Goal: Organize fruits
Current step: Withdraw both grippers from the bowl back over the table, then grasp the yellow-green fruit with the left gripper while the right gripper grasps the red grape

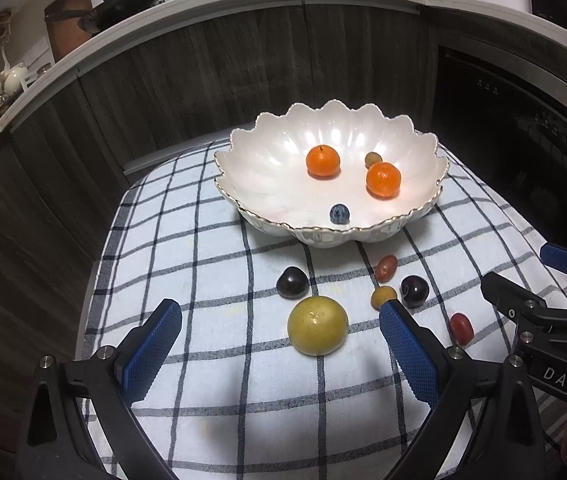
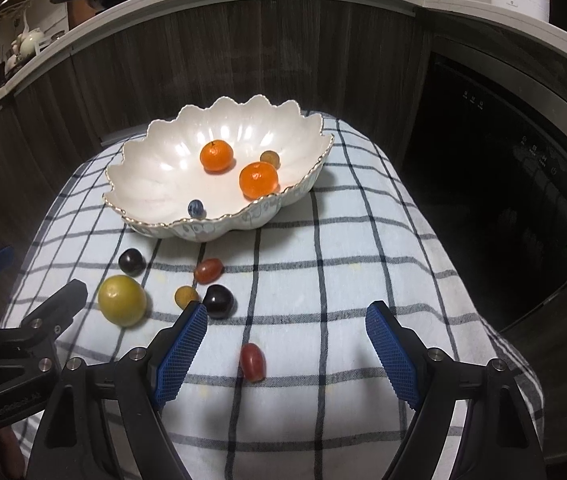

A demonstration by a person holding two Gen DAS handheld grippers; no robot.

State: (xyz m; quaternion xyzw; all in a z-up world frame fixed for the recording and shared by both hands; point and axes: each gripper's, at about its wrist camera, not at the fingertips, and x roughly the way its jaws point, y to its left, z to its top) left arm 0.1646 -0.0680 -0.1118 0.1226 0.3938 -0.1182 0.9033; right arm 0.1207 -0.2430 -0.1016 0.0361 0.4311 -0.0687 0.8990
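A white scalloped bowl [image 1: 243, 184] [image 2: 143, 176] on the checked cloth holds two oranges [image 1: 322, 161] [image 1: 383, 180], a blueberry [image 1: 339, 214] and a small yellowish grape [image 1: 373, 158]. In front of it lie a yellow-green round fruit [image 1: 317, 325] [image 2: 122, 300], two dark plums [image 1: 292, 282] [image 1: 414, 290], two red grapes [image 1: 386, 269] [image 2: 252, 361] and a small orange-brown fruit [image 1: 383, 297]. My left gripper [image 1: 281, 316] is open, just before the yellow-green fruit. My right gripper [image 2: 286, 322] is open above the near red grape.
The checked cloth [image 1: 203, 256] covers a small table with drop-offs left, right and behind. Dark wood cabinets [image 1: 243, 60] stand behind it, a black appliance [image 1: 515, 132] to the right. A counter above carries pans and bottles.
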